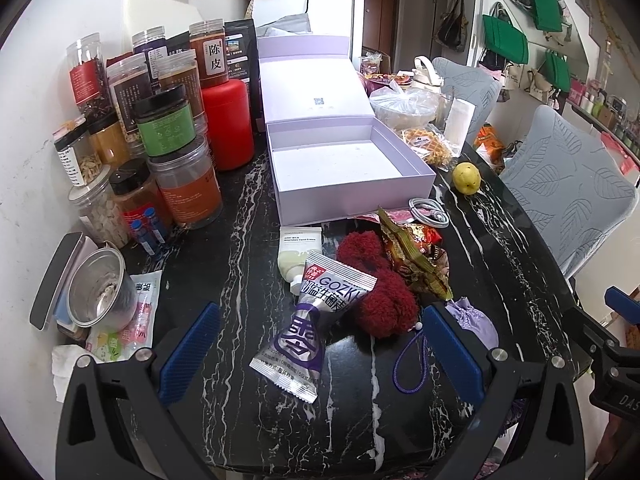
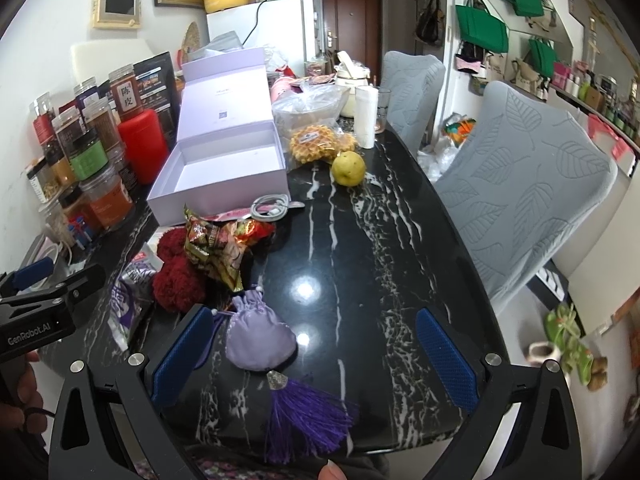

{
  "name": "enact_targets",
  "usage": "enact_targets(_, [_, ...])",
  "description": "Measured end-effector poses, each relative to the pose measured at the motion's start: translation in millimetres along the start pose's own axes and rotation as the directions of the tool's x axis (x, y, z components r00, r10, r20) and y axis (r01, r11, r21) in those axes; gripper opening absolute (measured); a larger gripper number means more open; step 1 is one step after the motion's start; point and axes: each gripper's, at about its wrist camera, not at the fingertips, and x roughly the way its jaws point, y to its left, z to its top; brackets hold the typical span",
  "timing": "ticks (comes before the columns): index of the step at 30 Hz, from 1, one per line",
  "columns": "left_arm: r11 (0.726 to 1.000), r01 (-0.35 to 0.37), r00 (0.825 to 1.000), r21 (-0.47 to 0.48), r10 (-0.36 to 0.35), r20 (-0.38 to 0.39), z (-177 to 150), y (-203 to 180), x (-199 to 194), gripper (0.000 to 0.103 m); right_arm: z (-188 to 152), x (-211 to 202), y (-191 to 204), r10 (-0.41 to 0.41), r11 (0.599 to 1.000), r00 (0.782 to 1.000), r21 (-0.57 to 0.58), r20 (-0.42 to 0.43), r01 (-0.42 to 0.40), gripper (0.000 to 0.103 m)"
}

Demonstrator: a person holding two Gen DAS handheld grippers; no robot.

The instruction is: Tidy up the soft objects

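Clutter fills the left wrist view: the left gripper (image 1: 320, 348) hangs wide and empty above the table (image 1: 240, 208), its blue pads either side of a silver snack packet (image 1: 308, 328) lying flat between them. Just behind the packet sit a cream tube (image 1: 298, 252), a red pom-pom (image 1: 380, 292) and crumpled wrappers (image 1: 416, 260), all touching in one heap. The box (image 1: 344, 168) stands open behind the heap with its lid tilted back and its tray bare, which reads as the place meant to take the soft things. Jars (image 1: 160, 140) line the wall to the left, out of the way. Only an edge of the lilac pouch (image 1: 476, 320) shows here, beside the right pad, with its purple cord (image 1: 408, 364) looped on the table.

From the right wrist, the right gripper (image 2: 316, 356) is likewise spread wide and empty. The pouch (image 2: 260, 336) now shows whole, near the left pad but not gripped, its tassel (image 2: 304, 420) fanned toward the camera. This view also shows a pear (image 2: 348, 168), waffles (image 2: 320, 144) and a coiled cable (image 2: 272, 206) past the heap, and a long bare stretch of table to the right. The packet is mostly hidden here behind the left gripper's arm (image 2: 48, 304). I judge that nothing has gone into the box yet.
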Motion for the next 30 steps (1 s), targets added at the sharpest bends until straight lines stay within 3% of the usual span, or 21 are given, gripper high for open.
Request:
enact_targets(19, [1.0,-0.01,1.0,-0.011,0.01,0.01,-2.4,2.6,-6.5,0.103,-1.8,-0.3,2.3,0.017,1.0,1.0,-0.004,0.003,-0.017,0.103])
enact_targets(30, [0.999,-0.03,0.999,-0.045,0.029,-0.02,-20.7,8.5,-7.9,0.103,-13.0,3.2,7.4,0.094,0.995,0.995,-0.027,-0.024,-0.094,0.103])
